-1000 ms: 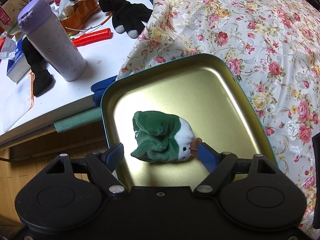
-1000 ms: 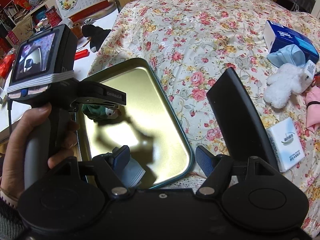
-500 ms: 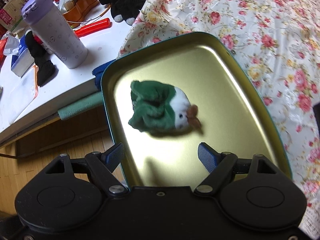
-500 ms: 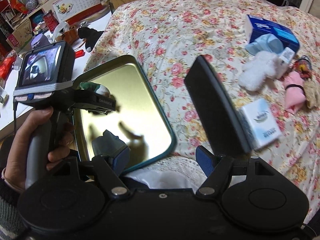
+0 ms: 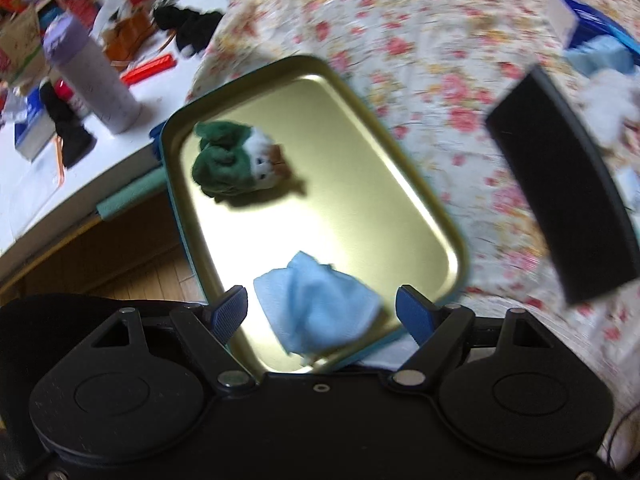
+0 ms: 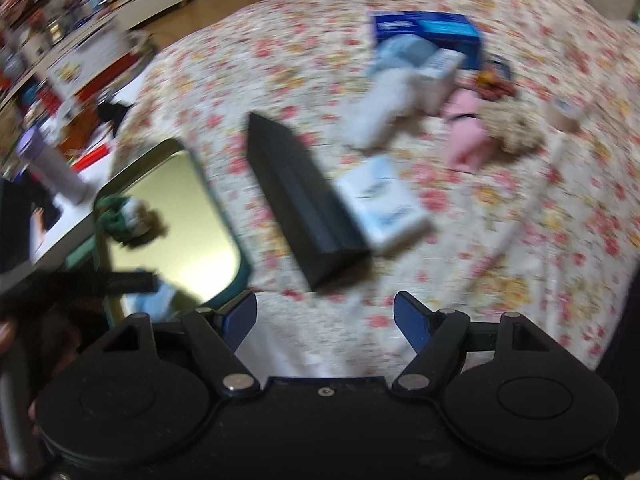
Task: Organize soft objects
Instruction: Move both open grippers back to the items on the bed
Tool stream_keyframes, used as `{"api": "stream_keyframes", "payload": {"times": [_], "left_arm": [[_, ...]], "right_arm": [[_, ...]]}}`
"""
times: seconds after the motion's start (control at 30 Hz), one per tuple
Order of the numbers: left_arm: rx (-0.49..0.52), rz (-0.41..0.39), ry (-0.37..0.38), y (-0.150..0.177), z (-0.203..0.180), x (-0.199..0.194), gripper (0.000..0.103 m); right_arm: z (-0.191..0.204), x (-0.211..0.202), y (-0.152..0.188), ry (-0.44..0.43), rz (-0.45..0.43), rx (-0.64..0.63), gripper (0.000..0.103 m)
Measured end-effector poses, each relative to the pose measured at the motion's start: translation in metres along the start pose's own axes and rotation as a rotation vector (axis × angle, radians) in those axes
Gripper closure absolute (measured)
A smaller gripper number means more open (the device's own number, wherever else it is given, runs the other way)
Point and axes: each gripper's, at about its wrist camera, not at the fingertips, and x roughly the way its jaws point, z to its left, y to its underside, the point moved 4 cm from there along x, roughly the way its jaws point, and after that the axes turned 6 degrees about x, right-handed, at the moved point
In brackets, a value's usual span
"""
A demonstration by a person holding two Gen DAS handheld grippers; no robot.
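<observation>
Now both pairs of tongs hang spread and empty: the left tongs (image 5: pixel 322 312) over the near end of the gold tin tray (image 5: pixel 400 184), the right tongs (image 6: pixel 325 322) over the floral bed (image 6: pixel 320 92). Two soft things lie in the tray: one green plush (image 5: pixel 236 162) at the far end, one pale blue cloth (image 5: pixel 316 306) near. Next, I'd say, reach right, come down square over the white fluffy toy (image 6: pixel 384 114), pinch its middle. Beyond it wait one pink piece (image 6: pixel 466 140) and one beige plush (image 6: pixel 514 132).

Glossy gold metal tray (image 5: pixel 400 184), plush green toy (image 5: pixel 224 160), soft blue cloth (image 5: pixel 316 304), floral fabric bedspread (image 5: pixel 420 60)
</observation>
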Motion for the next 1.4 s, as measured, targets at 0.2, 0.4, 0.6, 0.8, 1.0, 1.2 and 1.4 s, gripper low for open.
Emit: {"api": "stream_keyframes", "payload": {"times": [0.2, 0.4, 0.6, 0.8, 1.0, 1.2, 1.4], "left_arm": [[0.072, -0.048, 0.035, 0.004, -0.033, -0.028, 0.025], [0.183, -0.09, 0.07, 0.004, -0.074, -0.049, 0.024], [0.273, -0.114, 0.109, -0.004, -0.115, -0.059, 0.024], [0.362, -0.139, 0.109, -0.012, -0.148, -0.063, 0.024], [0.482, -0.173, 0.095, -0.017, -0.173, -0.059, 0.024], [0.616, -0.226, 0.088, -0.029, -0.197, -0.055, 0.023], [0.71, -0.256, 0.075, -0.044, -0.219, -0.042, 0.016]], "right_arm": [[-0.069, -0.005, -0.018, 0.068, -0.04, 0.171, 0.029], [-0.136, -0.007, -0.031, 0.158, -0.074, 0.321, 0.028], [-0.176, 0.002, -0.04, 0.192, -0.069, 0.414, 0.028], [-0.208, 0.016, -0.057, 0.215, -0.06, 0.465, 0.028], [-0.237, 0.025, -0.081, 0.209, -0.062, 0.539, 0.028], [-0.248, 0.032, -0.099, 0.211, -0.073, 0.568, 0.027], [-0.243, 0.045, -0.098, 0.201, -0.073, 0.529, 0.027]]}}
